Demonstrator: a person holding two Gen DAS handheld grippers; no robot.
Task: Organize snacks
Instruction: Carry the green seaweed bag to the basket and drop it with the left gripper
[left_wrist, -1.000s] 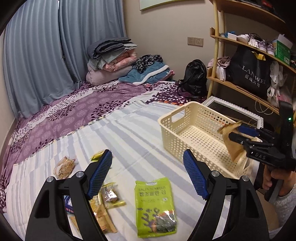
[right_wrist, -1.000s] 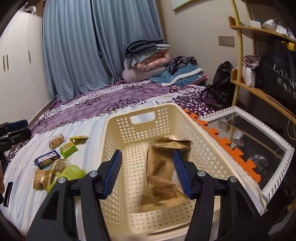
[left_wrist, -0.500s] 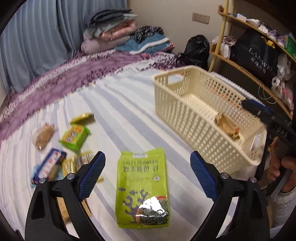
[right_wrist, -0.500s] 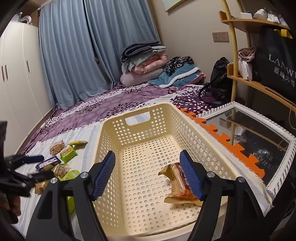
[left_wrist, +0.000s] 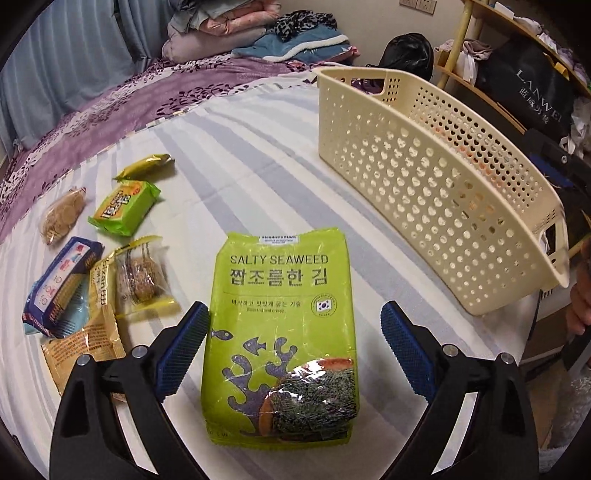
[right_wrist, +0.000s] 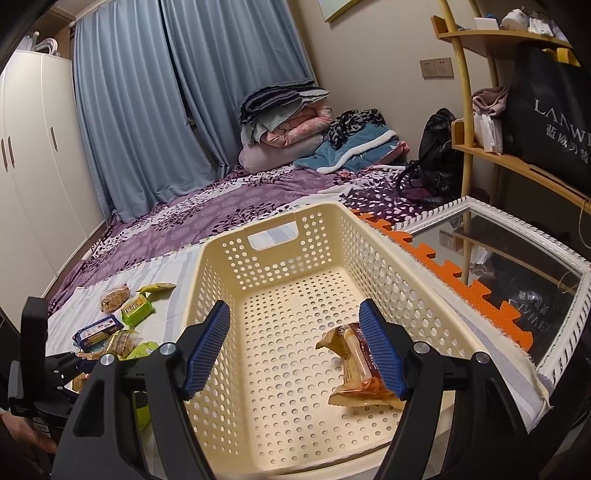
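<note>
A green Salty Seaweed bag (left_wrist: 284, 317) lies flat on the striped sheet. My left gripper (left_wrist: 291, 350) hangs low over it, open wide, one pad on each side of the bag and neither pressing. Several small snack packs lie to its left: a green pack (left_wrist: 123, 208), a blue pack (left_wrist: 59, 280), a cracker pack (left_wrist: 140, 280). The cream perforated basket (left_wrist: 424, 192) stands to the right. My right gripper (right_wrist: 295, 350) is open above the basket (right_wrist: 280, 266) with nothing between its fingers. A brown snack packet (right_wrist: 354, 373) lies on the basket floor, partly behind the right pad.
A white-framed mirror (right_wrist: 517, 266) and an orange foam mat edge (right_wrist: 443, 266) lie right of the basket. A wooden shelf (right_wrist: 517, 162) holds a black bag. Folded bedding (right_wrist: 288, 122) is piled by the blue curtains. A white wardrobe (right_wrist: 33, 155) stands at left.
My left gripper dropped toward the seaweed bag, tilted down and opened wider. My right gripper let go of the brown packet, which fell into the basket, and its jaws widened a little.
</note>
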